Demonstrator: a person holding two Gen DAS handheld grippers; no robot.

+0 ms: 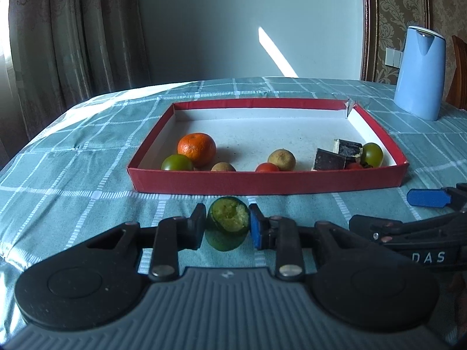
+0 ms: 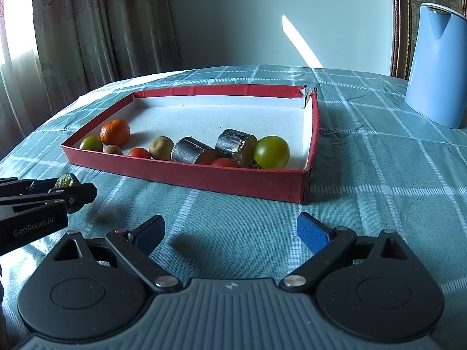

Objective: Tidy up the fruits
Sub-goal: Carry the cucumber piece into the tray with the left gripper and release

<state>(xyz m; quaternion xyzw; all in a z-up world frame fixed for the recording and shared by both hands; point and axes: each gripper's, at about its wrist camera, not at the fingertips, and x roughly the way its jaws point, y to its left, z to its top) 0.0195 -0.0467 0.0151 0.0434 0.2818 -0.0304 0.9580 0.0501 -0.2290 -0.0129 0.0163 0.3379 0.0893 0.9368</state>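
Note:
My left gripper (image 1: 227,224) is shut on a small green fruit piece with a pitted yellow-green top (image 1: 227,221), just in front of the red tray (image 1: 268,182); it also shows in the right wrist view (image 2: 67,181). The tray (image 2: 186,172) holds an orange mandarin (image 1: 197,148), green tomatoes (image 1: 372,154) (image 1: 177,163), brown round fruits (image 1: 281,159), red tomatoes (image 1: 267,167) and two dark cut stalk pieces (image 2: 189,150) (image 2: 236,144). My right gripper (image 2: 230,230) is open and empty over the cloth, right of the left gripper.
A blue jug (image 1: 420,73) stands at the back right of the table, also in the right wrist view (image 2: 437,64). A teal checked cloth (image 1: 73,175) covers the table. Curtains hang at the back left, a wooden chair at far right.

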